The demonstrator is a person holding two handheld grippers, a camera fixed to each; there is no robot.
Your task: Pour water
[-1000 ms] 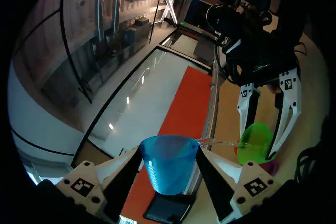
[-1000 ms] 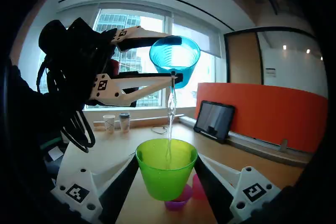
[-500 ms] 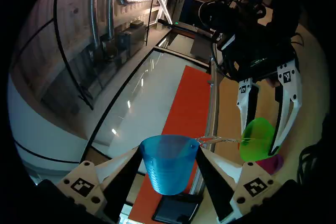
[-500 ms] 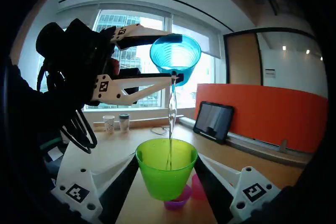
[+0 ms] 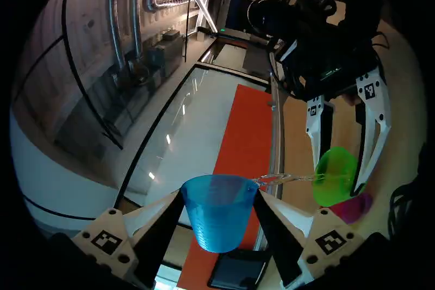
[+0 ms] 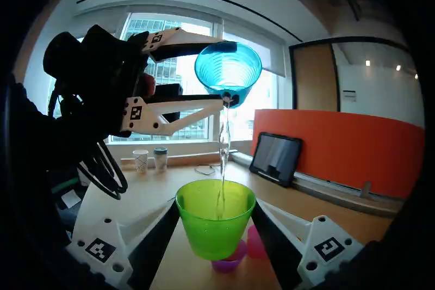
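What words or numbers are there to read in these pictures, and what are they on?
No text can be read anywhere.
Black-and-white squares on the right gripper: patterns, not letters.
White wall sign: too blurred to read.
Paper cups: too small to tell.
Tablet: dark screen.
Blue cup, green cup: no print visible.

Pour steepens: blue cup [image 6: 228,75] tips further.
In the right gripper view the left gripper [image 6: 222,74] now holds it tilted more steeply than a second ago and slightly higher; in the left gripper view the green cup [image 5: 334,177] has slid right, baring more of the pink cup [image 5: 356,208].
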